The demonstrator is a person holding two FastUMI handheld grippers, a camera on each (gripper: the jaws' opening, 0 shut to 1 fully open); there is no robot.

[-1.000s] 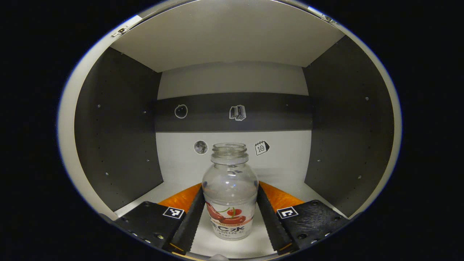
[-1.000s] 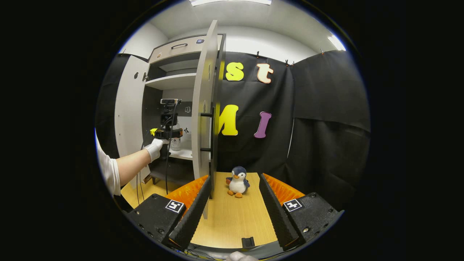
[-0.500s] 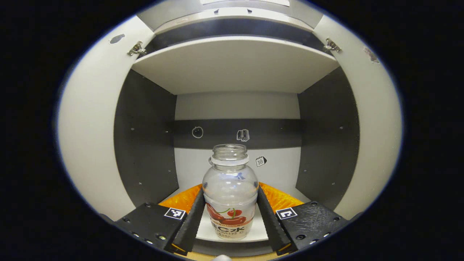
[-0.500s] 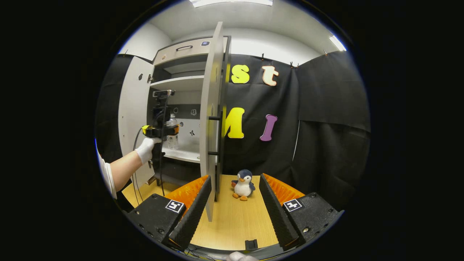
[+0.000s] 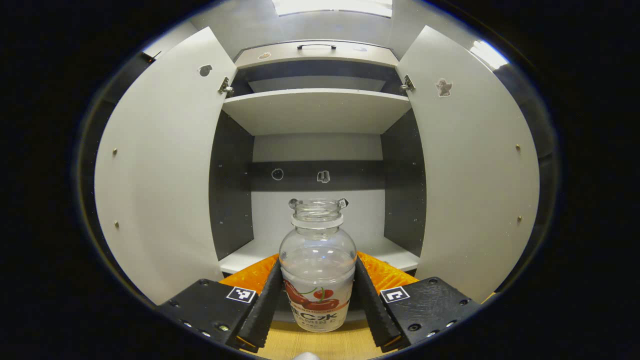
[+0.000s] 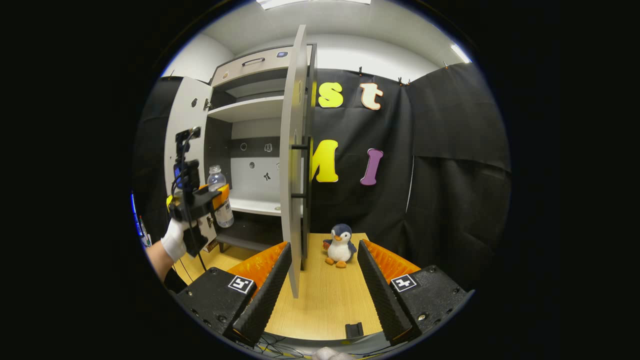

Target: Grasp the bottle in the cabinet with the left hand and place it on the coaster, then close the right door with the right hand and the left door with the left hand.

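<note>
the left gripper (image 5: pixel 318 300) has its jaws closed on the bottle (image 5: pixel 317 280), held clear of the cabinet (image 5: pixel 320 150) above the tabletop (image 6: pixel 325 300); coaster placement and both doors remain, the right gripper (image 6: pixel 322 295) with jaws open, empty.
</note>
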